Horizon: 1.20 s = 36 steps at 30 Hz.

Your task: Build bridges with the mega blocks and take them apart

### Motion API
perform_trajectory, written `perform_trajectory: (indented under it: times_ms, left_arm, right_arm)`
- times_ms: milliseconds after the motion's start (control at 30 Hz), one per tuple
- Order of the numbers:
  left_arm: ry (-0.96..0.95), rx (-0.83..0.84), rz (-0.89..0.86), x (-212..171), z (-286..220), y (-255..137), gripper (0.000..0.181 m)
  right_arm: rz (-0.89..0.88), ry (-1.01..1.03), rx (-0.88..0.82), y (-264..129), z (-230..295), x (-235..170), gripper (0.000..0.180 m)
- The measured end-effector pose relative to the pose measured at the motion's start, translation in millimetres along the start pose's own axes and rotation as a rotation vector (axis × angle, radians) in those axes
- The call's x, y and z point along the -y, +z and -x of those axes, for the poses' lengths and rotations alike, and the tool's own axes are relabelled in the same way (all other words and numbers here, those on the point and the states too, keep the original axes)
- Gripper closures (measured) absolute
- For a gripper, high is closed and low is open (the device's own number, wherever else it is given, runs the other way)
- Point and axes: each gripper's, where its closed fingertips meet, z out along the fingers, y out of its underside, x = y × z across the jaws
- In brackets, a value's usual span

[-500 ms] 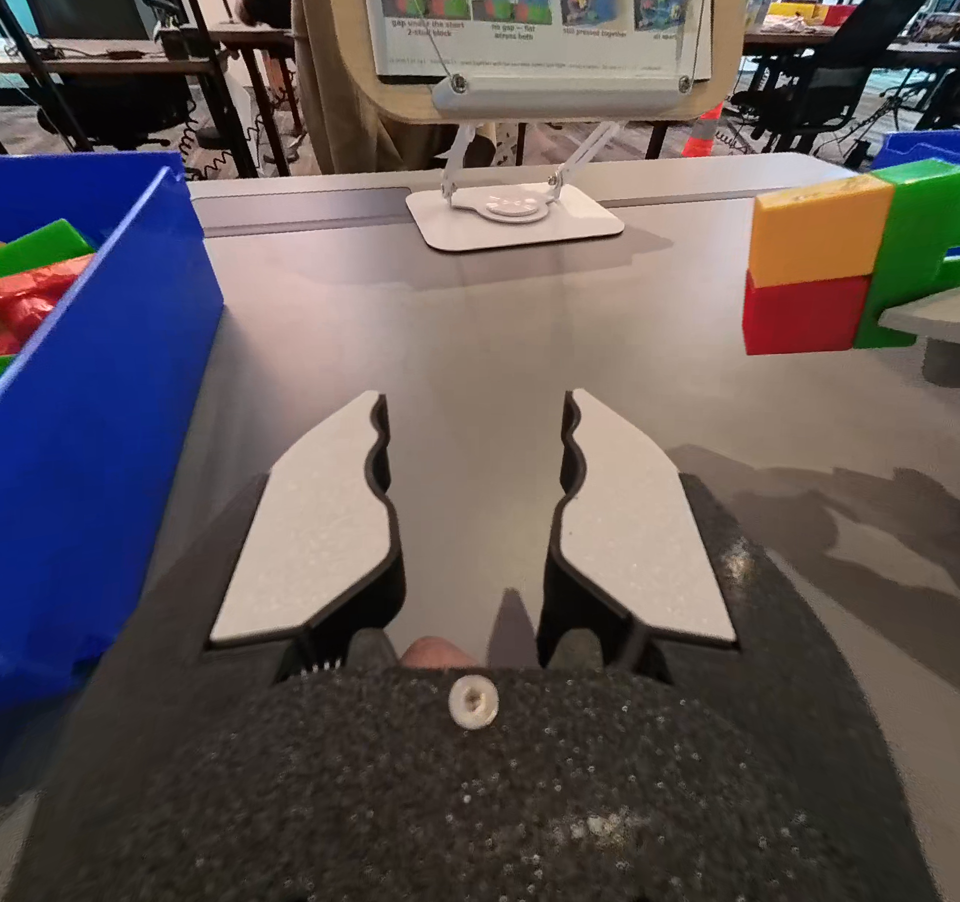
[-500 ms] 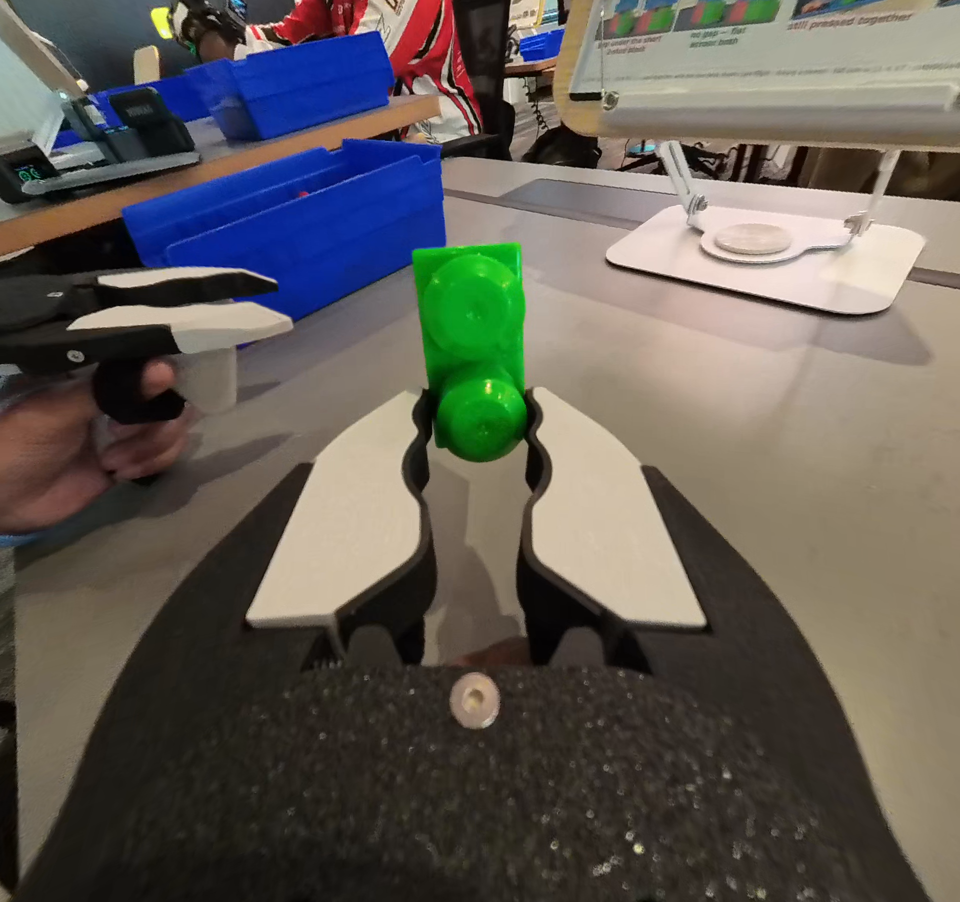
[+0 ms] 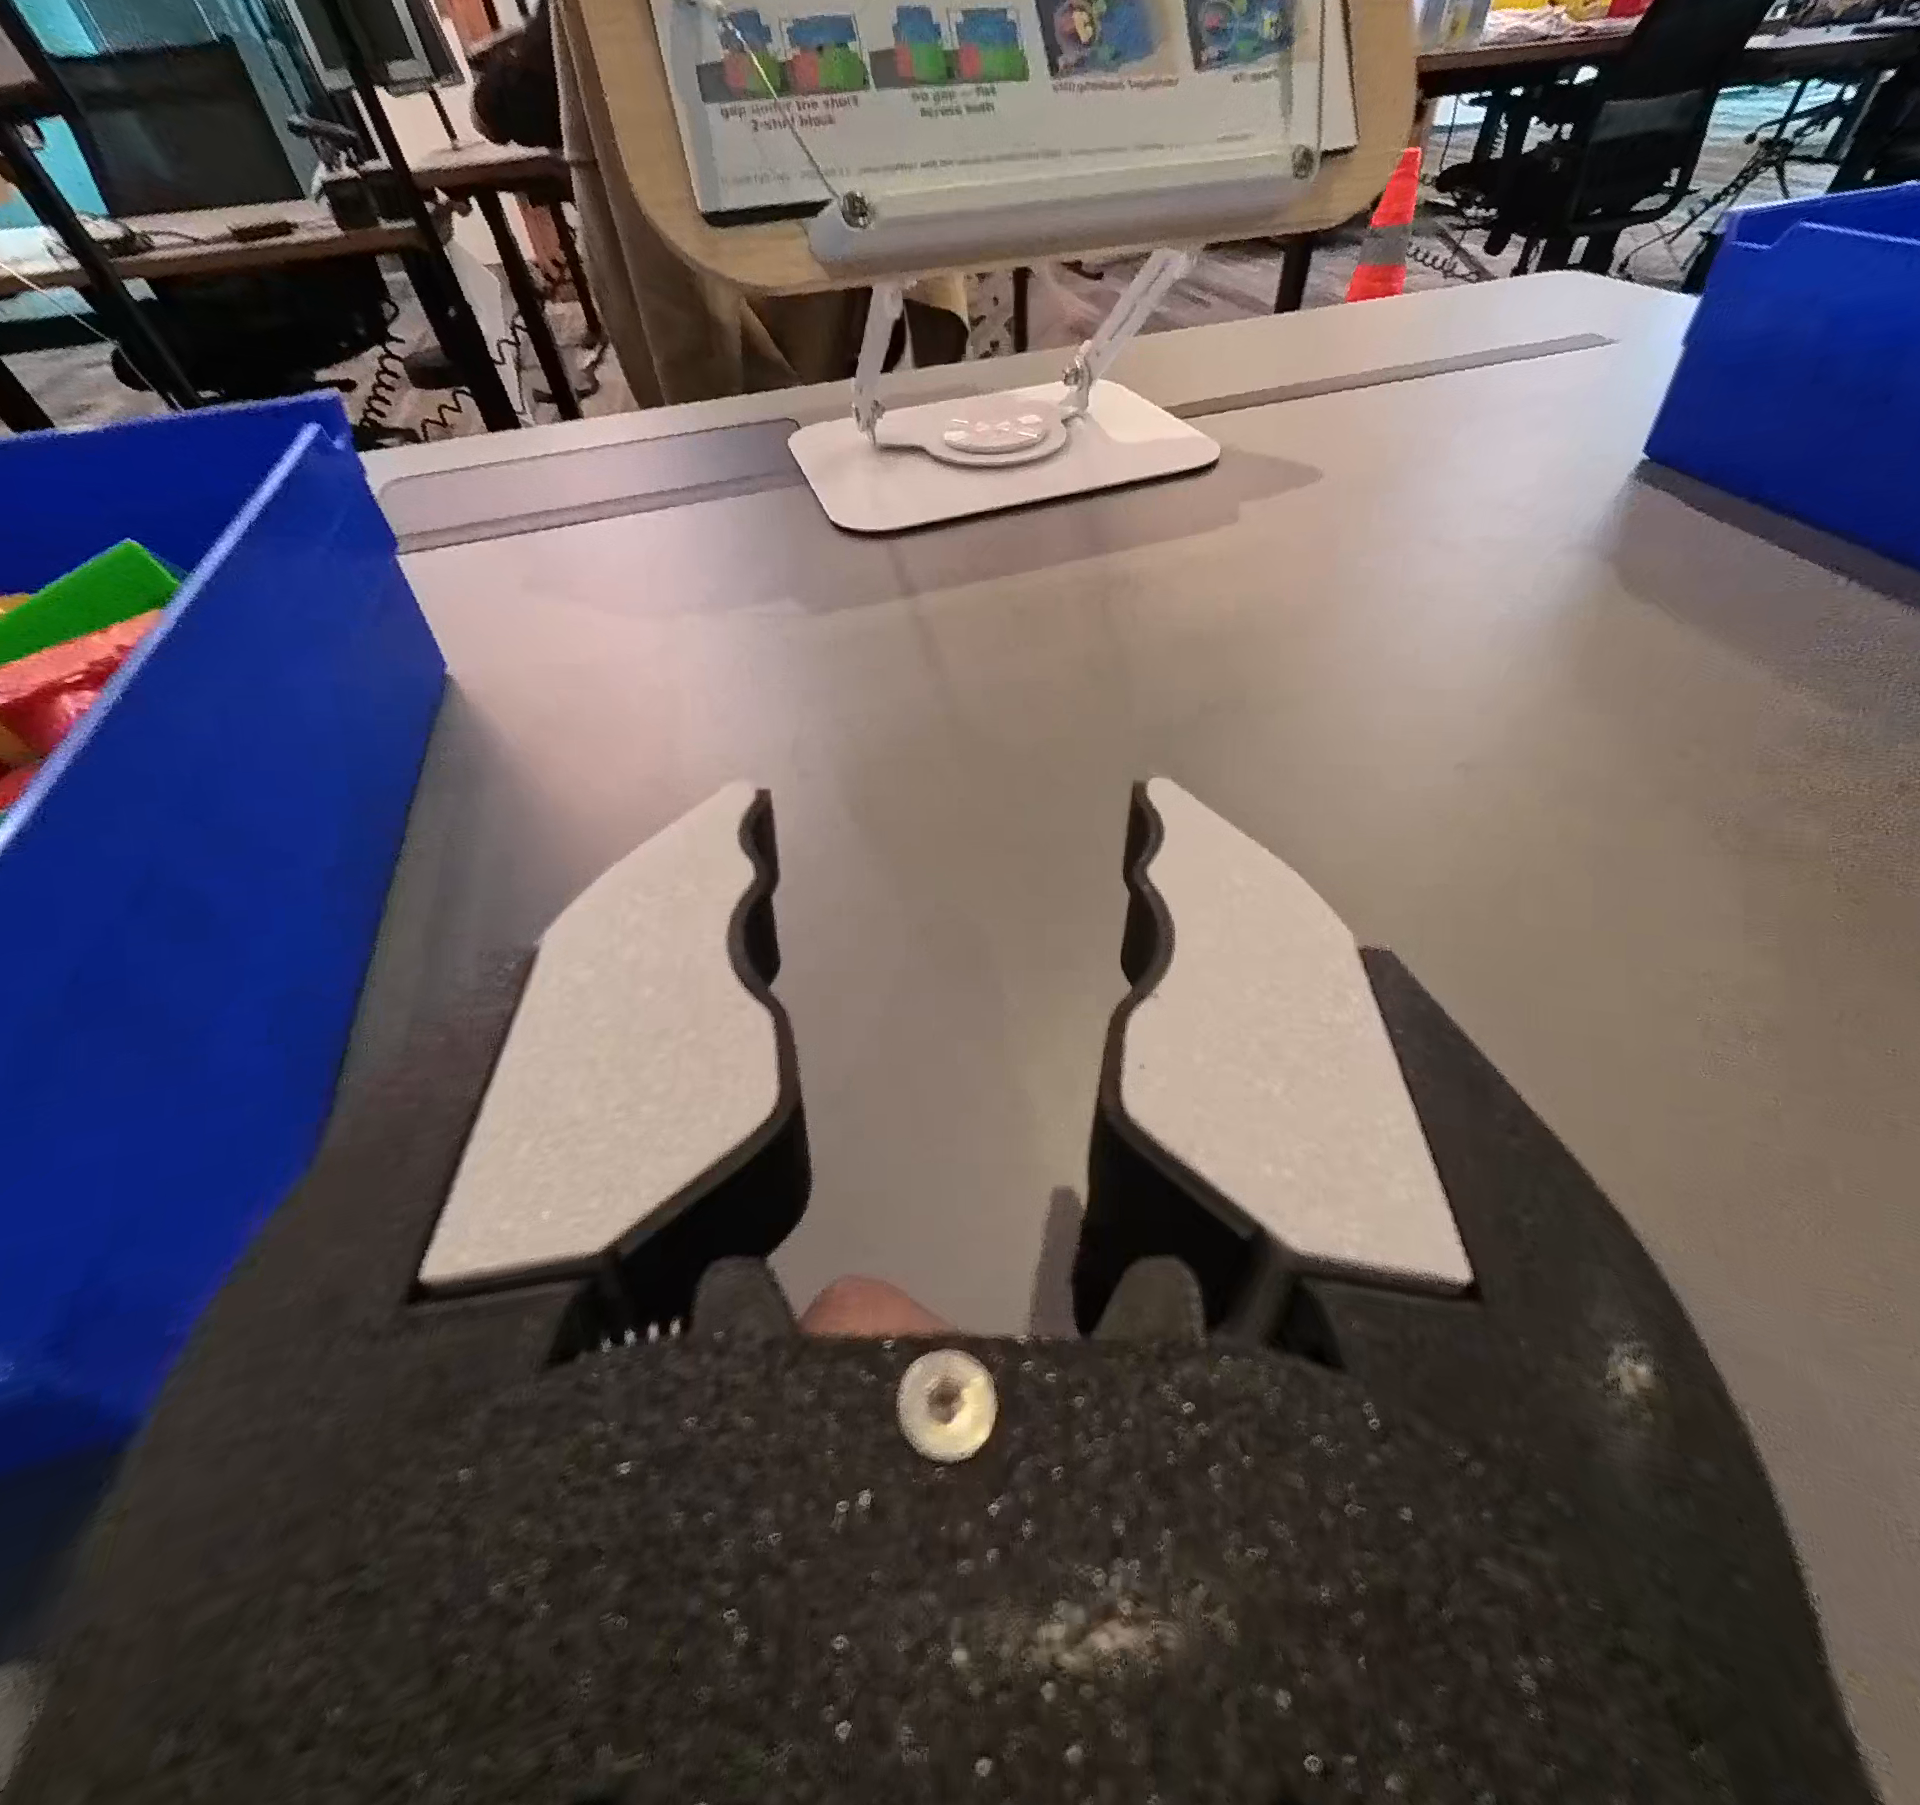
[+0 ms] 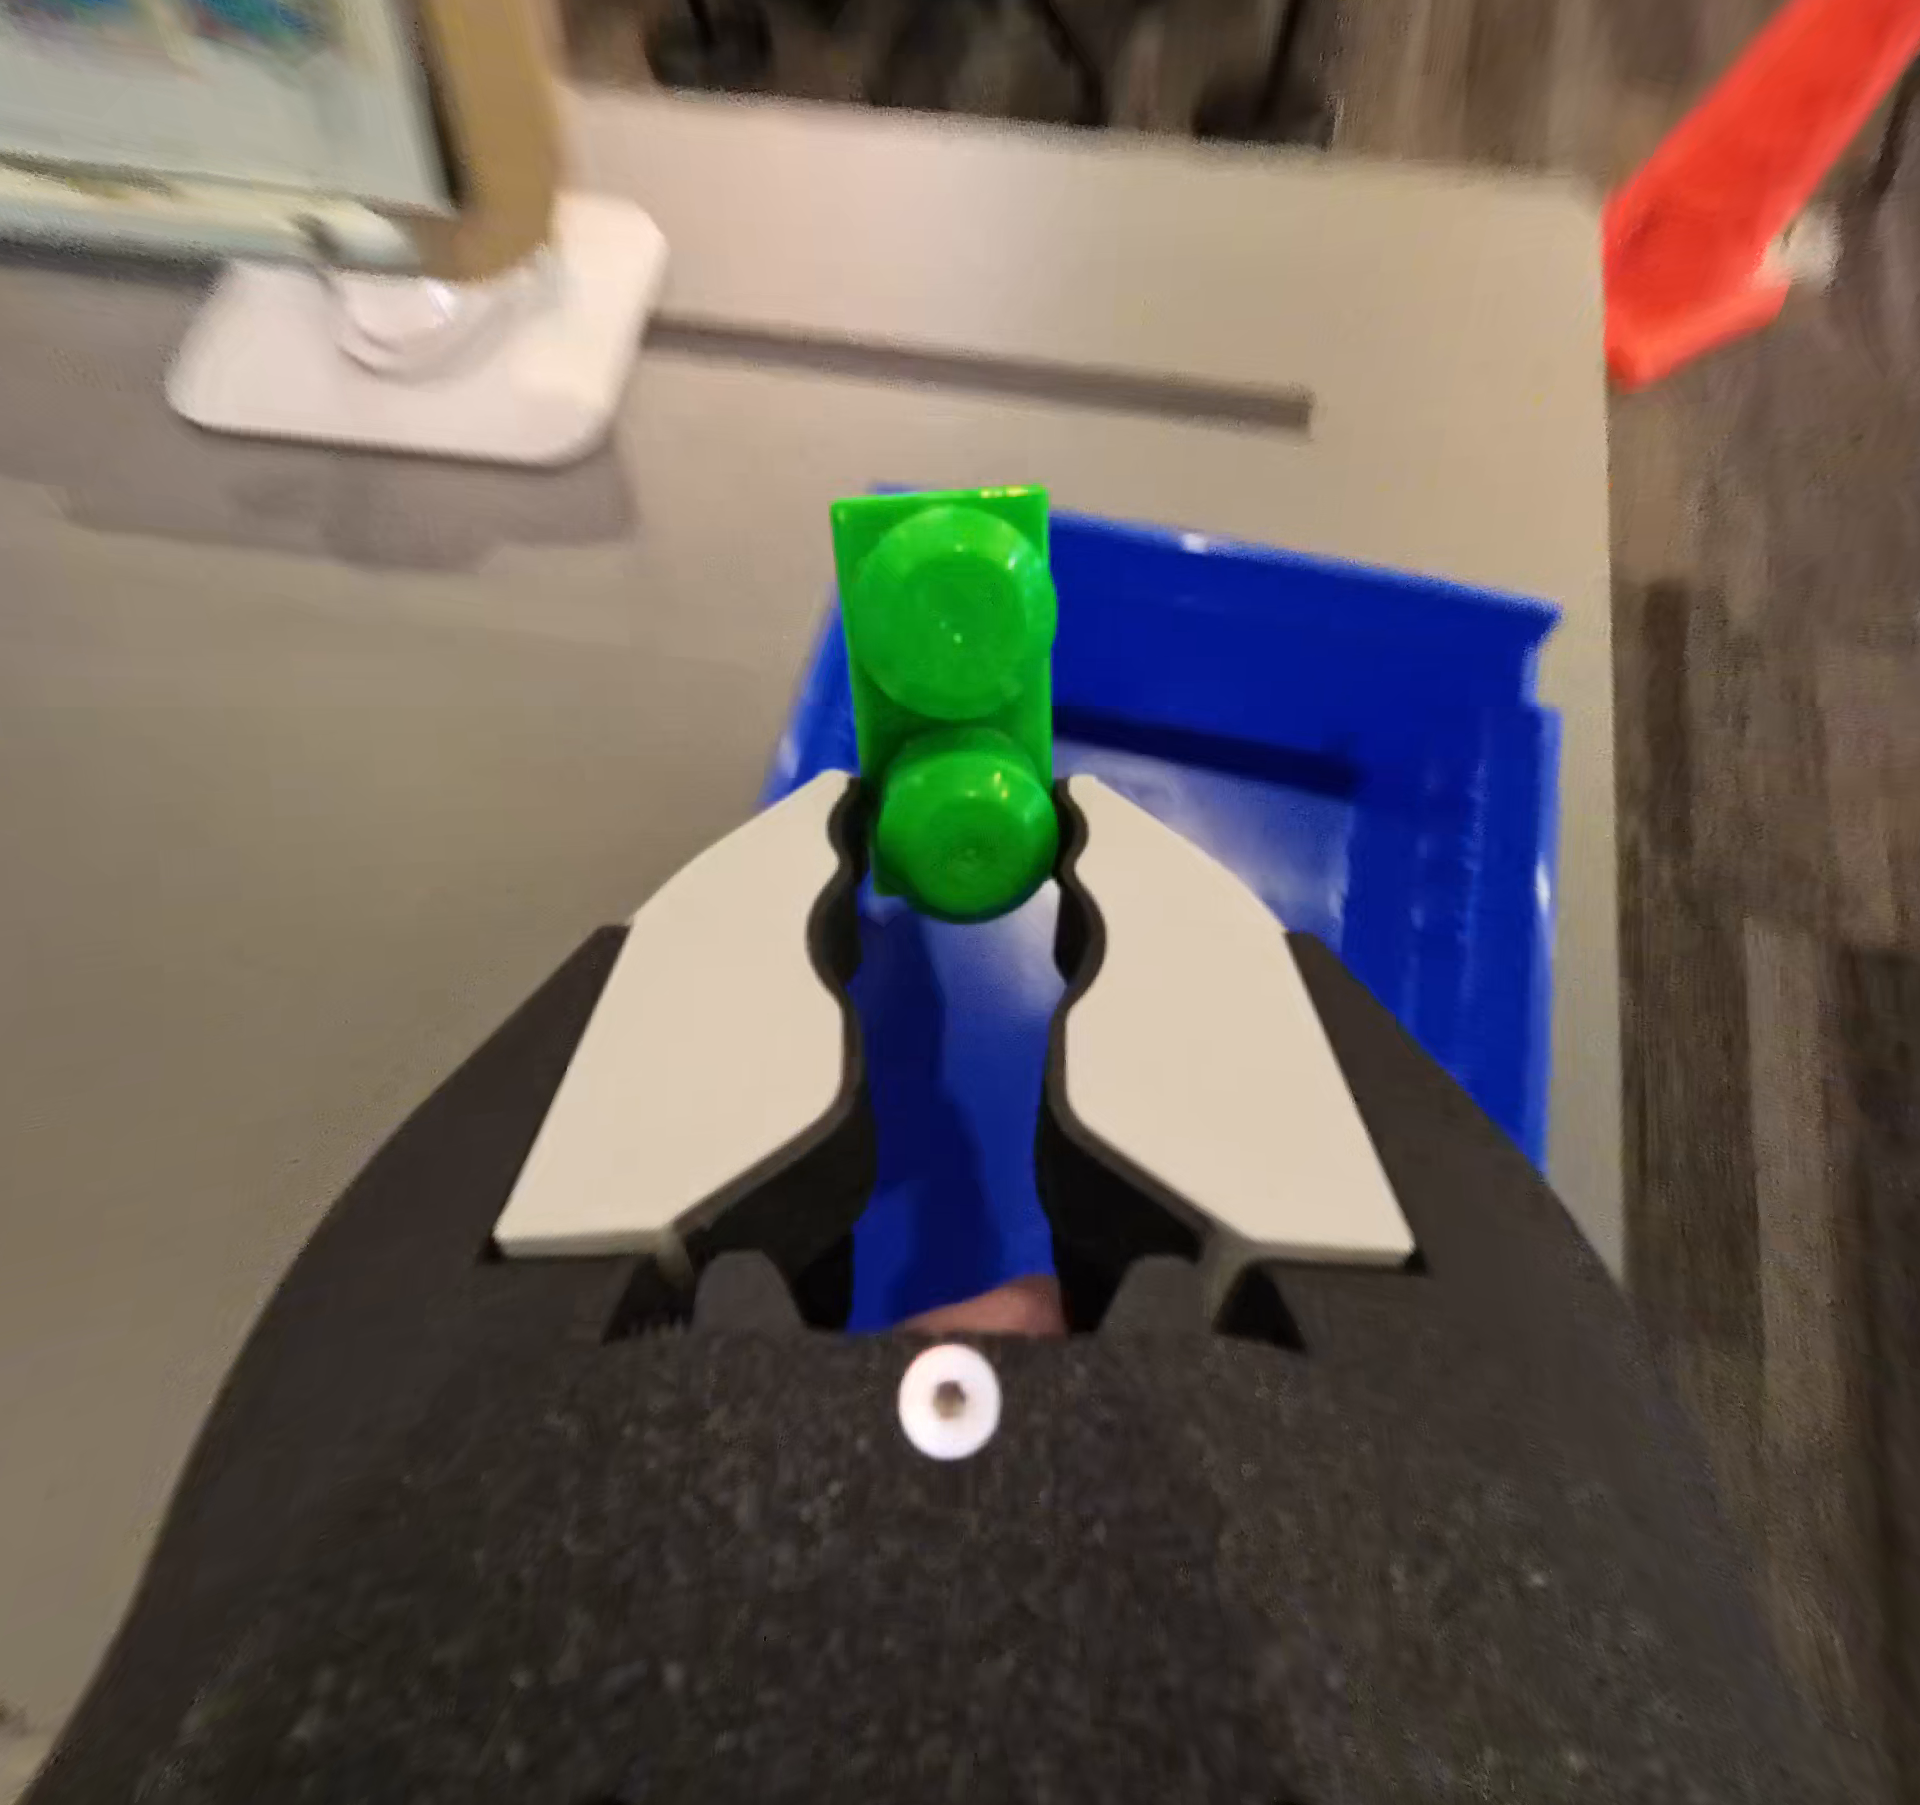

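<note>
A: Left wrist view? The left hand-held gripper (image 3: 951, 825) is spread apart, empty, over bare desk (image 3: 1351, 716).

B: Right wrist view: the right hand-held gripper (image 4: 956, 820) clamps a green block (image 4: 951, 675) above a blue bin (image 4: 1299, 768). Likely dismantling, with dropping it in left to do.

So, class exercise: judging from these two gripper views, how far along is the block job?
Done: none of a bridge shows on the grey table. In hand: the right gripper is shut on a green two-stud block, held above the blue bin; whether other blocks hang behind it can't be told. Left: the left gripper is open and empty, with loose blocks in the left-hand bin.
</note>
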Motion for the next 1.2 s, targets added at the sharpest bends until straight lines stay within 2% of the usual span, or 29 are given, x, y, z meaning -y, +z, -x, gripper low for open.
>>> perform_trajectory:
  times_ms: [100,267,467,733,900,1000,1100,1200]
  left_arm:
    - [-0.019,-0.02,0.04,-4.7,-0.5,4.2,0.117]
    - [-0.041,-0.048,0.046,-5.4,-1.6,4.7,0.117]
    - [-0.046,-0.102,0.05,-5.9,-7.5,4.5,0.114]
    - [-0.032,-0.134,0.101,-12.1,-13.3,8.9,0.112]
    - [-0.017,-0.135,0.108,-13.2,-14.8,9.5,0.112]
    - [-0.018,-0.146,0.118,-14.5,-16.1,10.4,0.112]
    - [-0.023,-0.141,0.125,-15.4,-15.1,11.2,0.111]
    - [-0.01,-0.132,0.128,-16.0,-15.3,11.6,0.113]
  right_arm:
    - [0.226,0.064,-0.073,30.9,-47.0,-19.5,0.145]
    - [0.479,0.109,-0.205,75.6,-88.5,-58.0,0.146]
    - [0.596,0.139,-0.302,86.5,-116.7,-74.5,0.146]
    - [0.682,0.179,-0.302,94.8,-117.9,-87.3,0.146]
    - [0.651,0.163,-0.334,95.4,-120.0,-83.6,0.145]
    - [0.594,0.137,-0.335,82.3,-118.7,-69.3,0.129]
    - [0.428,0.051,-0.34,48.6,-108.2,-22.3,0.124]
    - [0.084,-0.074,-0.227,-1.0,-39.1,42.8,0.126]
